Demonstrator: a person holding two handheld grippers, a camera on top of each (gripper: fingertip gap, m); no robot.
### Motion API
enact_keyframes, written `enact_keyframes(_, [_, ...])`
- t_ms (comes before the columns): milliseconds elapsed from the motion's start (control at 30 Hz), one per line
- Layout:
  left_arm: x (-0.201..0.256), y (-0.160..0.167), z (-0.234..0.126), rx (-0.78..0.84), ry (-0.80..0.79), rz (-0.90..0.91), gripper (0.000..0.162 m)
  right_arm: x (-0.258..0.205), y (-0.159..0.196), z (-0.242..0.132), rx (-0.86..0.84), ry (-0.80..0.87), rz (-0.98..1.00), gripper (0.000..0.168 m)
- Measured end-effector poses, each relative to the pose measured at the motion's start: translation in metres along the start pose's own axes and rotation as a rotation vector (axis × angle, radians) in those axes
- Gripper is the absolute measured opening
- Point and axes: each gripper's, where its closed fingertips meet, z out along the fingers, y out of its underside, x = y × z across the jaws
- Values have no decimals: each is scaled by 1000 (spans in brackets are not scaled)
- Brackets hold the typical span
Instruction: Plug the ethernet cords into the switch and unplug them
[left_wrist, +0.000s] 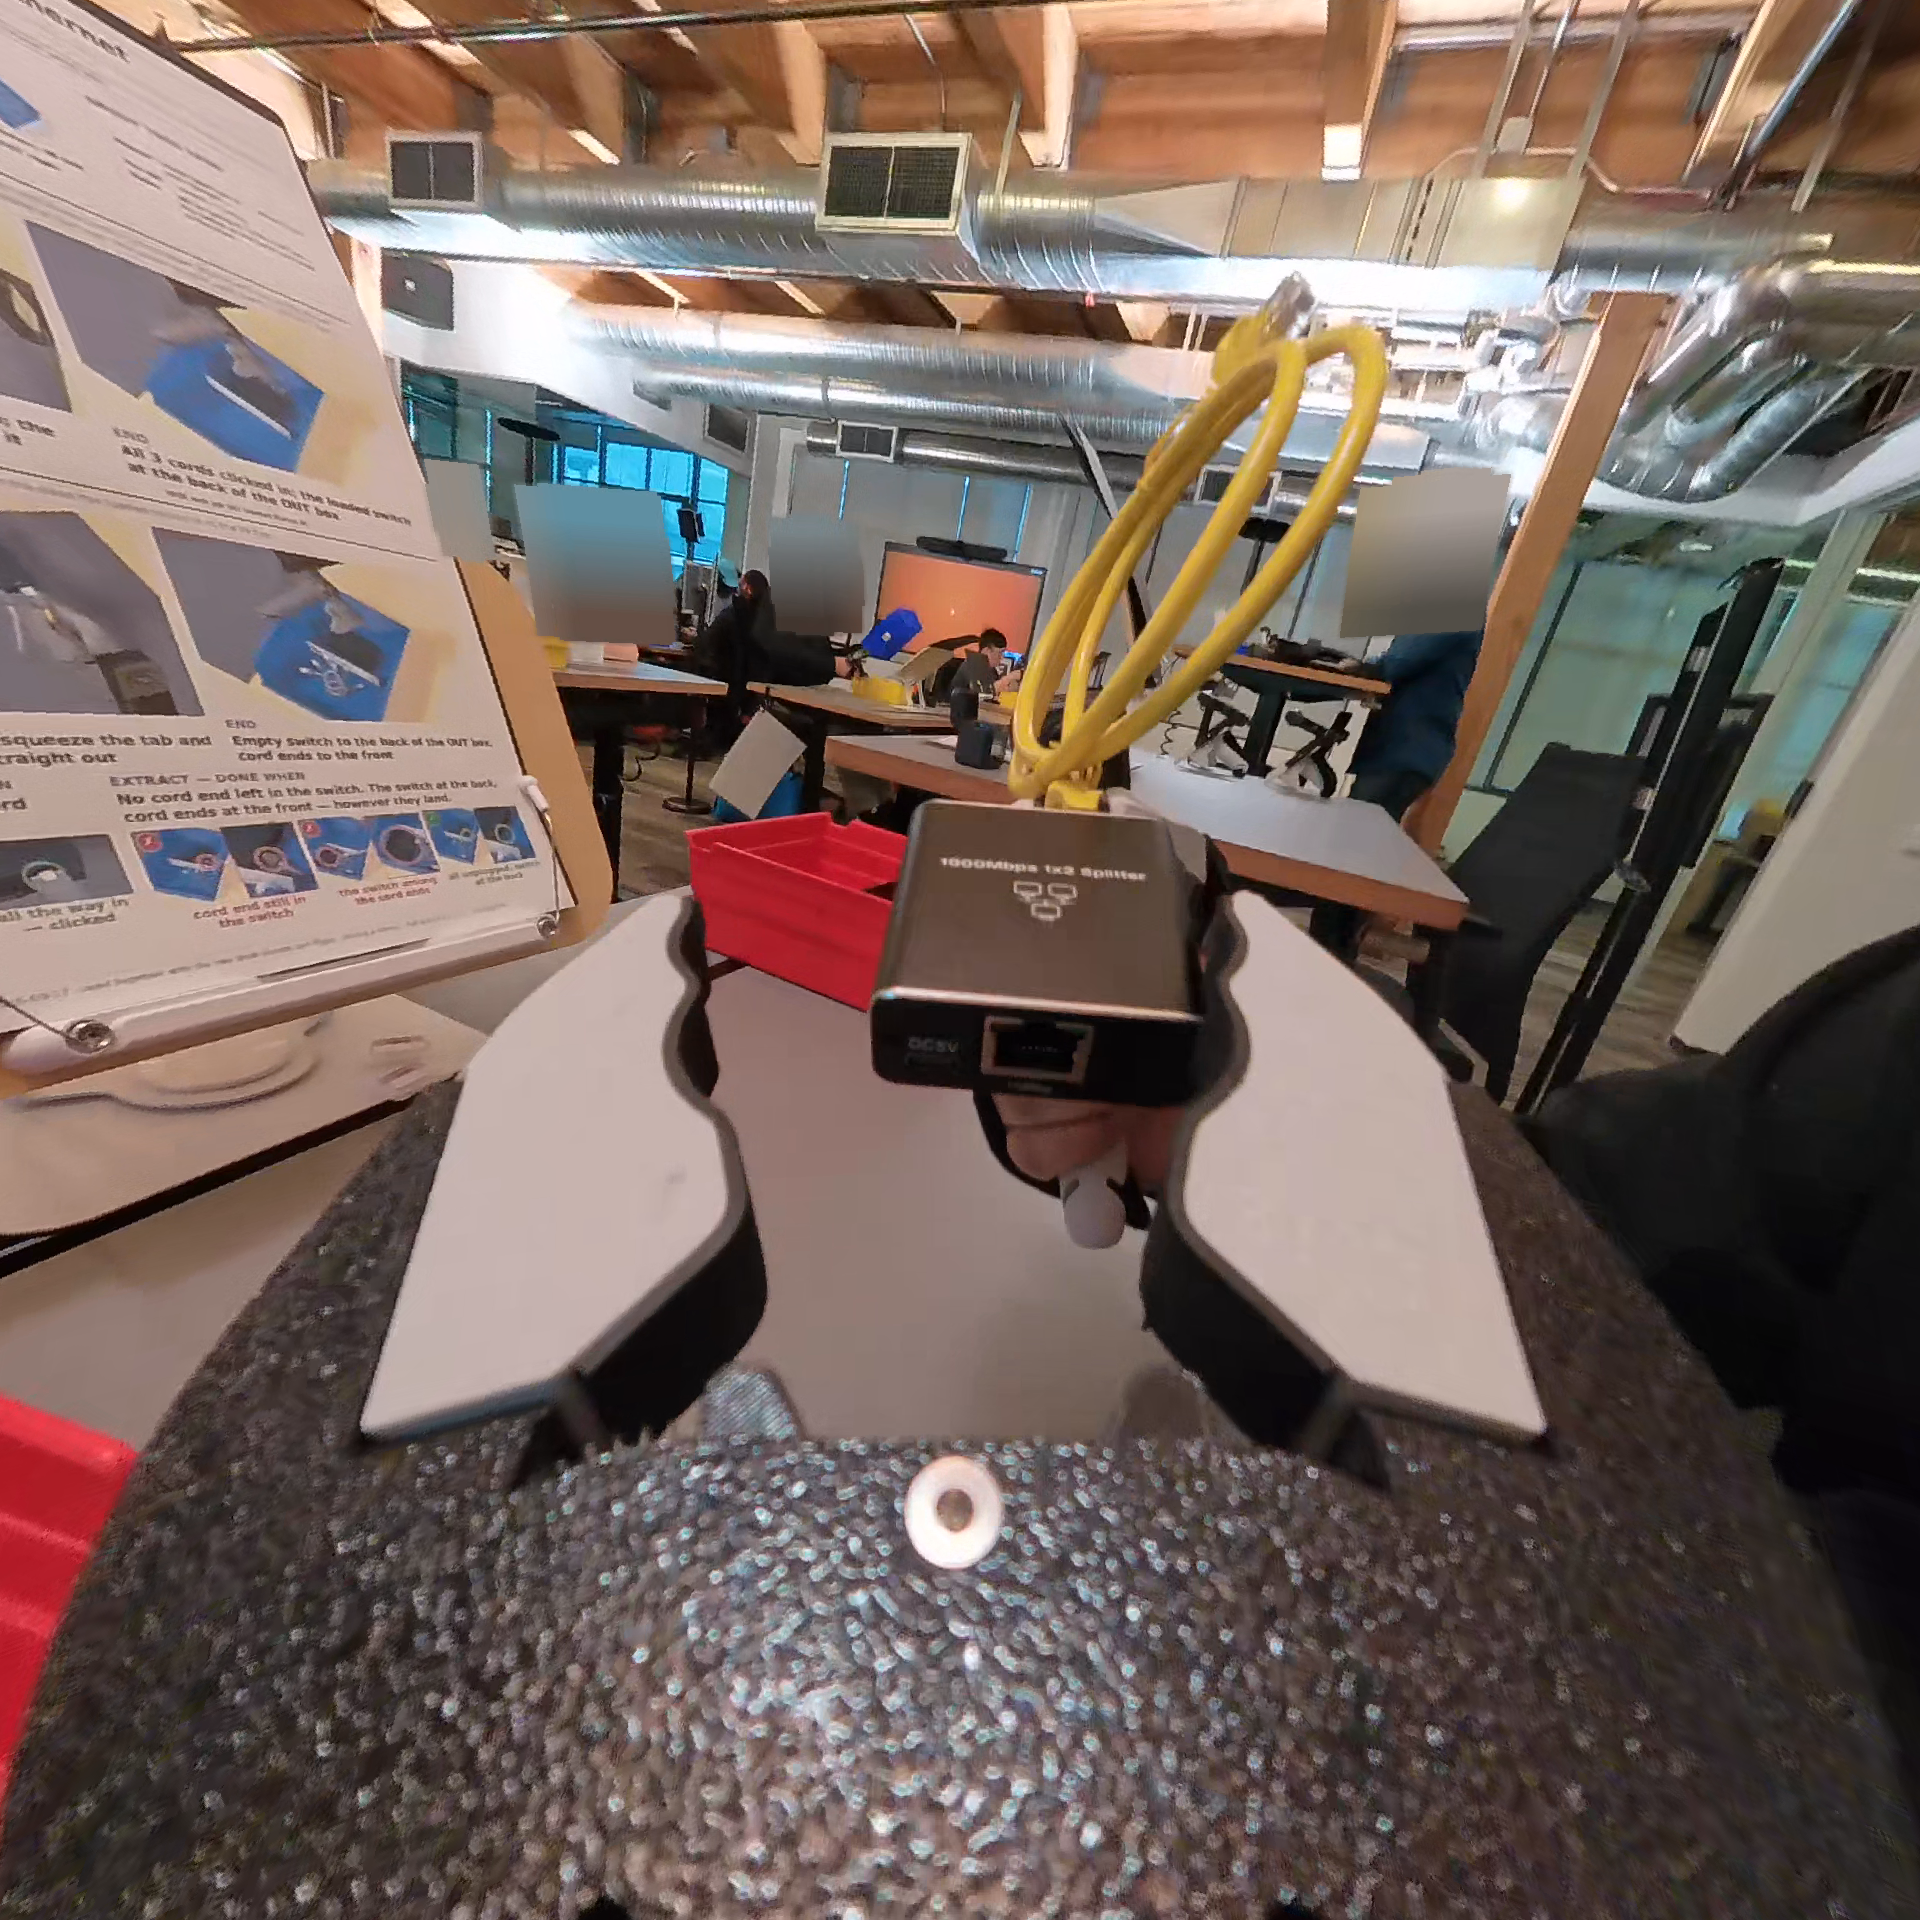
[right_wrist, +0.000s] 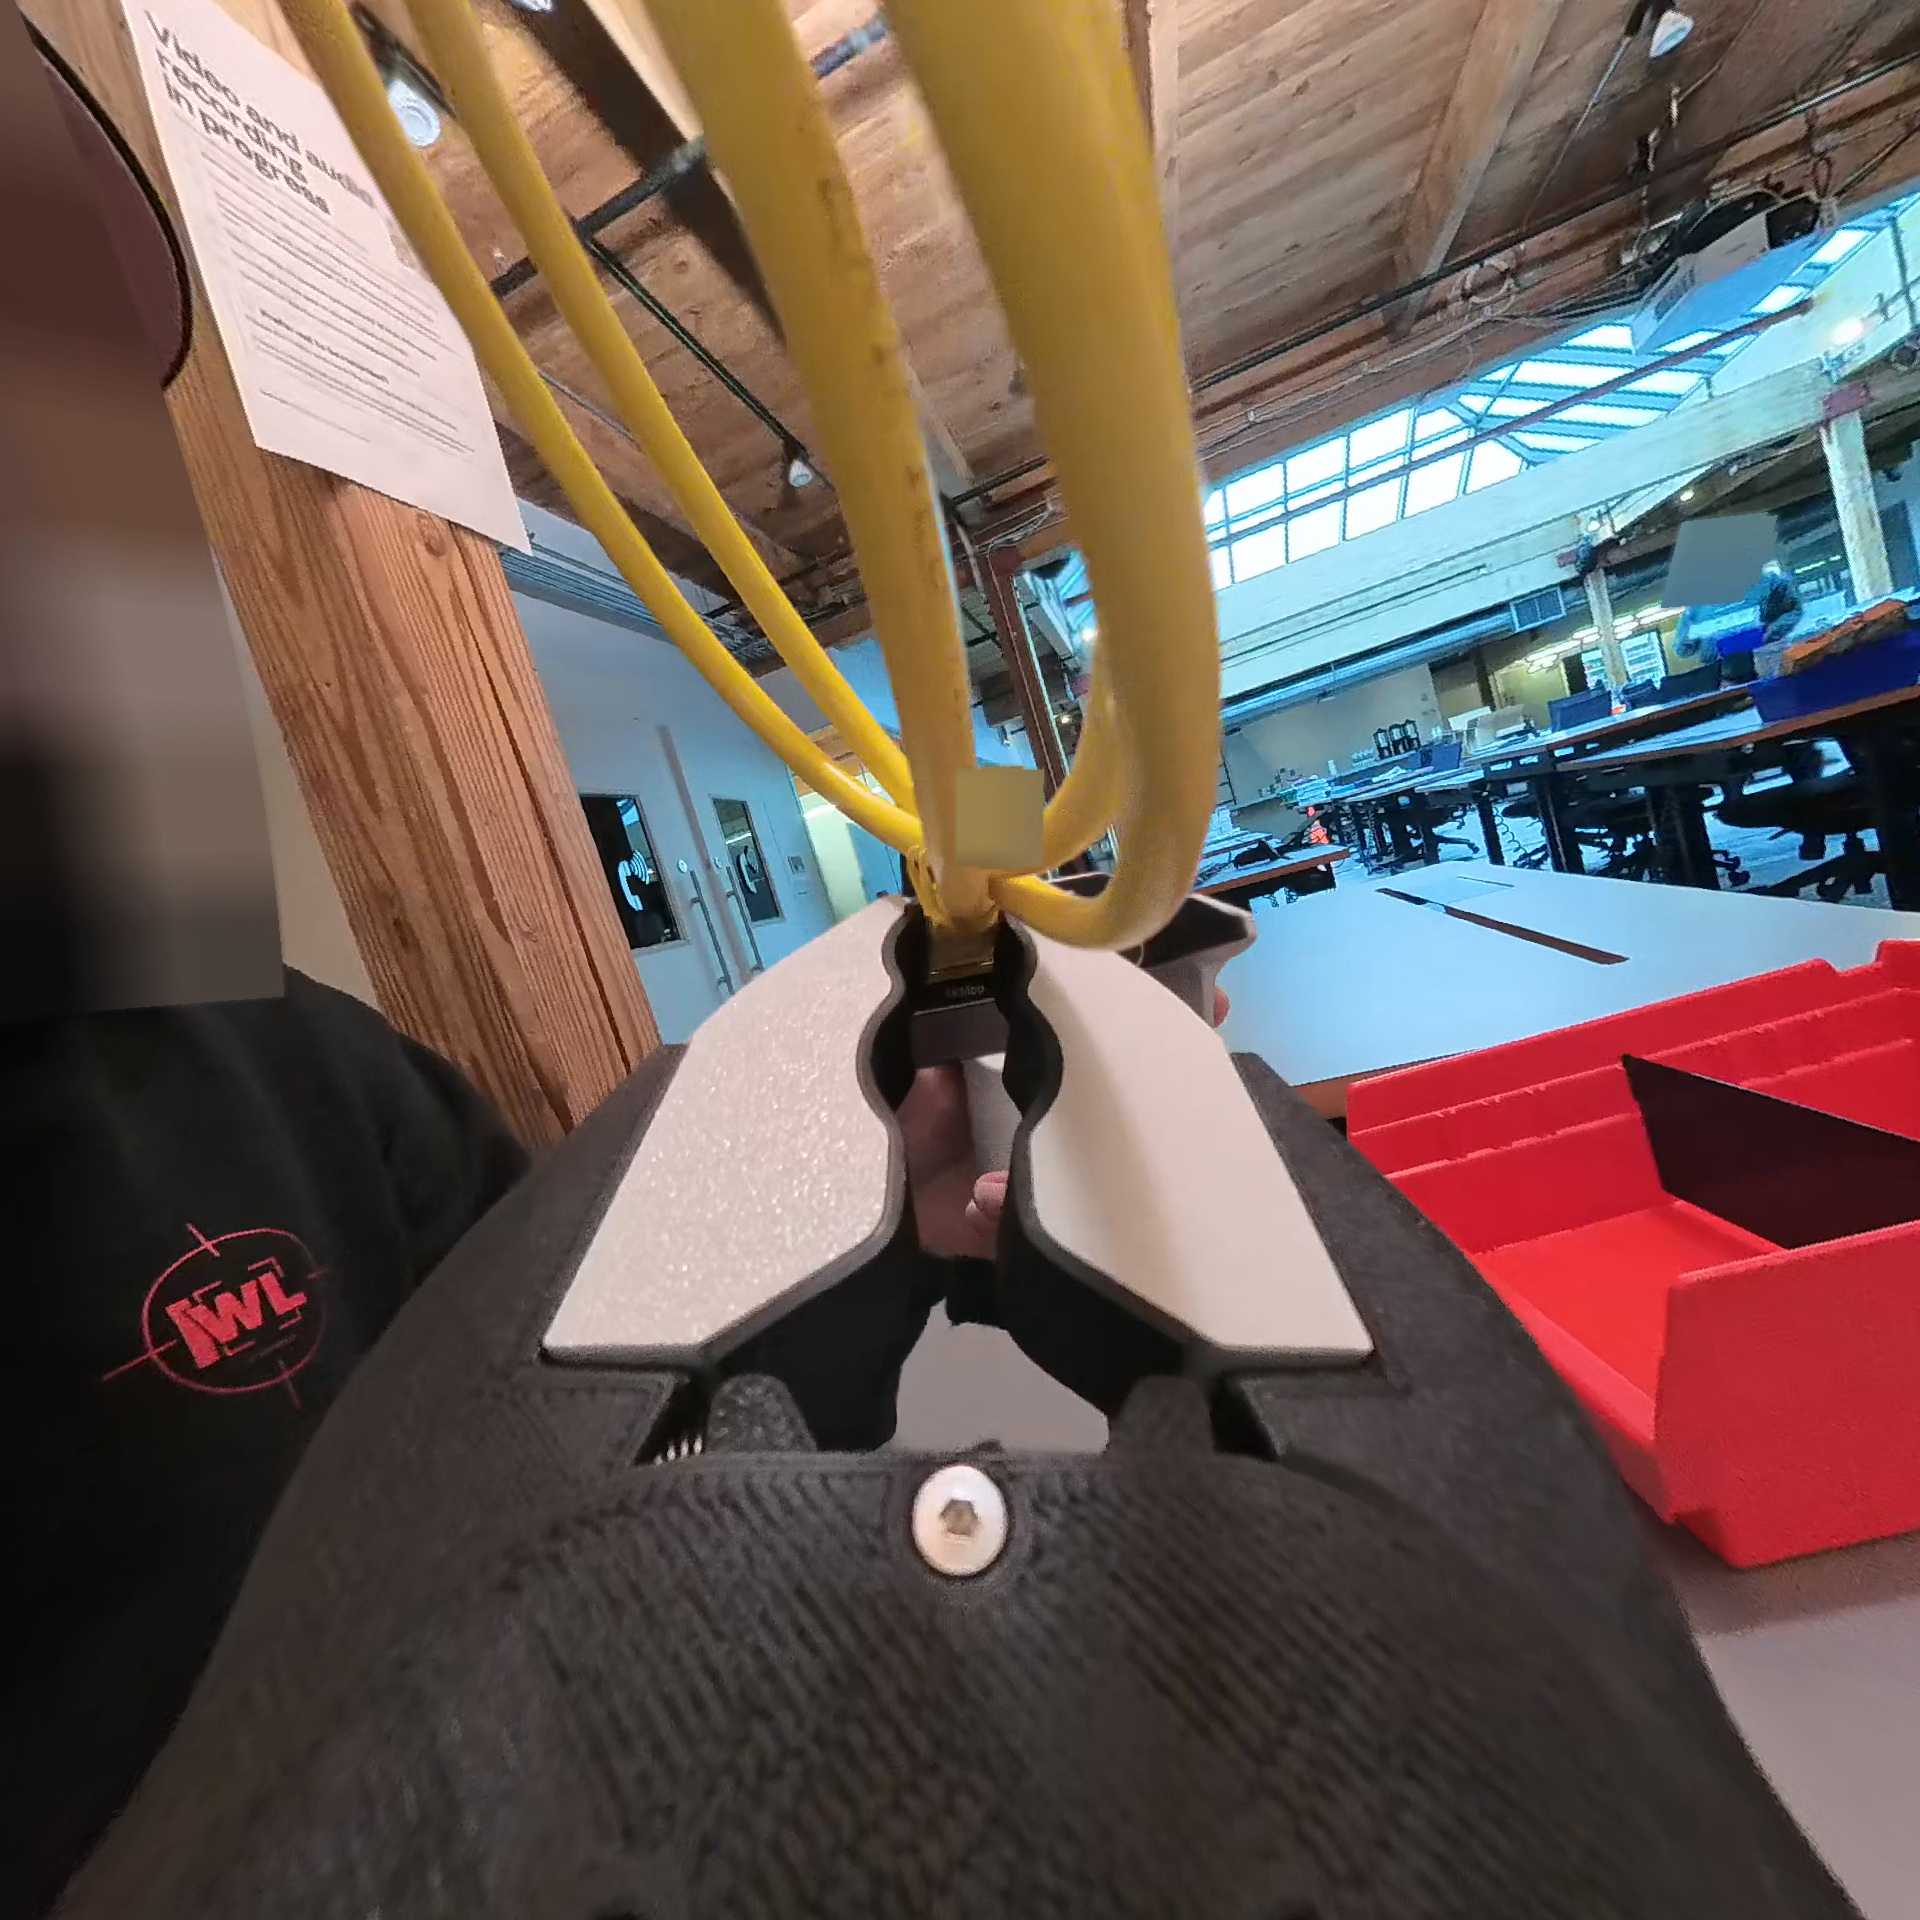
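Right gripper (right_wrist: 961, 997) is clamped on the switch (left_wrist: 1039, 945), yellow cords (left_wrist: 1174, 561) looping upward from its far end, while the left gripper (left_wrist: 956, 997) waits wide open, the switch's long axis lying straight along its fingers.

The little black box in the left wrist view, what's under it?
Under the switch you can see part of a person's hand and a white fingertip of a hand-held gripper. The box hides the rest of that hand and hand-held gripper.
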Motion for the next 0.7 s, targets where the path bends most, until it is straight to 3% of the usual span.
enact_keyframes(167, [2,22,4,-132,9,94,103,-3,-12,-5,42,1,-13,14])
enact_keyframes(433, [14,23,20,-75,37,75,101,0,-2,-5,-25,-12,-25,14])
enact_keyframes(600, [10,15,18,-28,-8,96,76,2,5,-4,-73,2,-57,14])
enact_keyframes(700, [8,14,16,-28,-22,107,75,1,7,-3,-83,4,-72,14])
